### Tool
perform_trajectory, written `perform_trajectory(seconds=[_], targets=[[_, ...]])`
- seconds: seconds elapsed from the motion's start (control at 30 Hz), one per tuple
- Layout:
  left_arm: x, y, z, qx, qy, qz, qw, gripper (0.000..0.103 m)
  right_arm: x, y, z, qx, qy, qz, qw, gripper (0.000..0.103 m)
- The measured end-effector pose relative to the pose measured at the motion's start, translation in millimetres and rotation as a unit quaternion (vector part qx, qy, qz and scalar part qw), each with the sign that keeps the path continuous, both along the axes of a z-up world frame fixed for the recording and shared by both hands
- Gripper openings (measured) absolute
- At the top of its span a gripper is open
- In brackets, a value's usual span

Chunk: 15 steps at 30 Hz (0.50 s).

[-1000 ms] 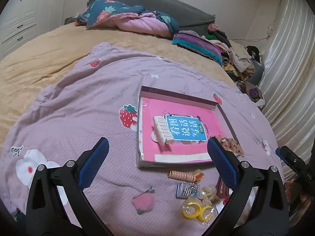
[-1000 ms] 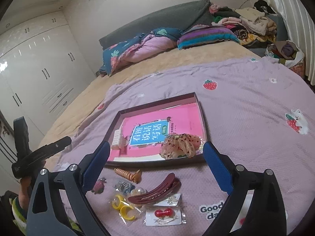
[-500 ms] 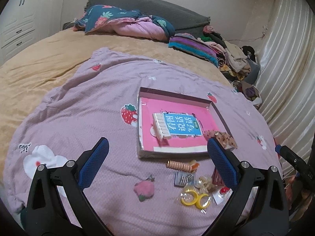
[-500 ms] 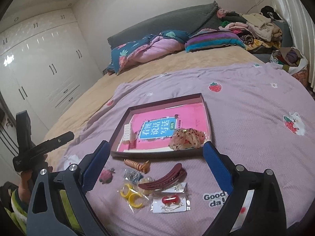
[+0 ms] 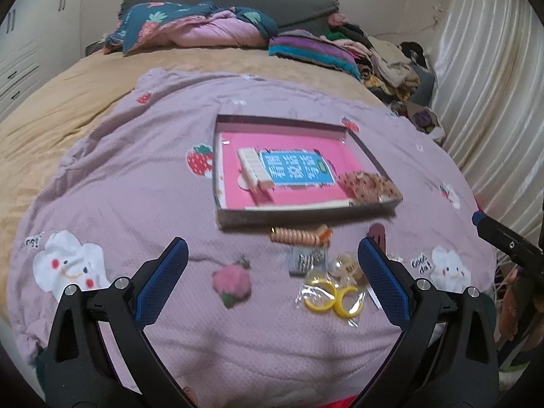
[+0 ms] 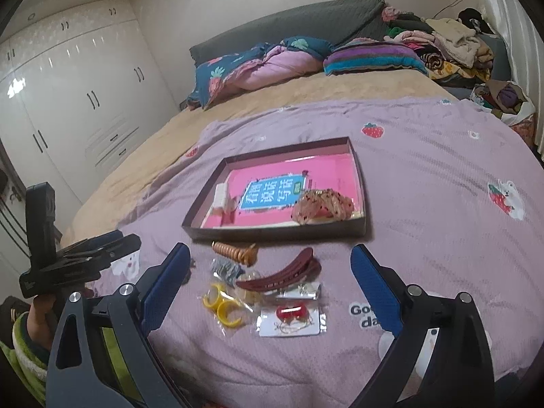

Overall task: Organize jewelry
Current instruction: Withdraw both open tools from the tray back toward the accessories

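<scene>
A shallow dark box [image 5: 306,216] [image 6: 272,231] with a pink lining lies on the purple blanket. It holds a white comb-like clip [image 5: 254,170] and a spotted scrunchie [image 5: 369,187] [image 6: 321,205]. In front of it lie a coiled hair tie [image 5: 295,237] [image 6: 233,251], a dark red claw clip [image 6: 278,277], yellow hoops in a bag [image 5: 331,298] [image 6: 222,306], a red earring card [image 6: 290,319], a small grey packet [image 5: 306,260] and a pink strawberry charm [image 5: 233,284]. My left gripper [image 5: 272,280] and right gripper [image 6: 268,278] are open and empty, above the near items.
The purple blanket [image 5: 119,187] lies on a tan bedspread [image 5: 68,102]. Pillows and folded quilts [image 6: 272,61] lie at the headboard. A clothes pile [image 5: 391,61] and a curtain [image 5: 493,102] are on the right, white wardrobes [image 6: 68,102] on the left.
Both grippers have pulled back from the box, which now looks smaller and farther. More of the near blanket shows. The jaws stay open and nothing was picked up.
</scene>
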<state>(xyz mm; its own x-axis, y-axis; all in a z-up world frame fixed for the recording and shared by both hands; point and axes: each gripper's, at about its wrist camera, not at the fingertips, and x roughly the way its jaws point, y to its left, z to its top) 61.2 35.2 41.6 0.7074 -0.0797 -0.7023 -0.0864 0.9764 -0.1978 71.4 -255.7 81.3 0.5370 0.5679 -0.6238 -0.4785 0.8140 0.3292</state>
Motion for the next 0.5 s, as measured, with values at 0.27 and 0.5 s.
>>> perform_trajectory(seconds=[0.27, 0.5], targets=[[-4, -19, -16, 0.015, 0.021, -0.025, 0.9994, 0.093, -13, 3, -13, -0.018, 0.01, 0.017, 1.0, 0.095], [-7, -34, -31, 0.027, 0.043, -0.046, 0.9977, 0.093, -21, 5, -26, -0.04, 0.022, 0.031, 0.999, 0.095]])
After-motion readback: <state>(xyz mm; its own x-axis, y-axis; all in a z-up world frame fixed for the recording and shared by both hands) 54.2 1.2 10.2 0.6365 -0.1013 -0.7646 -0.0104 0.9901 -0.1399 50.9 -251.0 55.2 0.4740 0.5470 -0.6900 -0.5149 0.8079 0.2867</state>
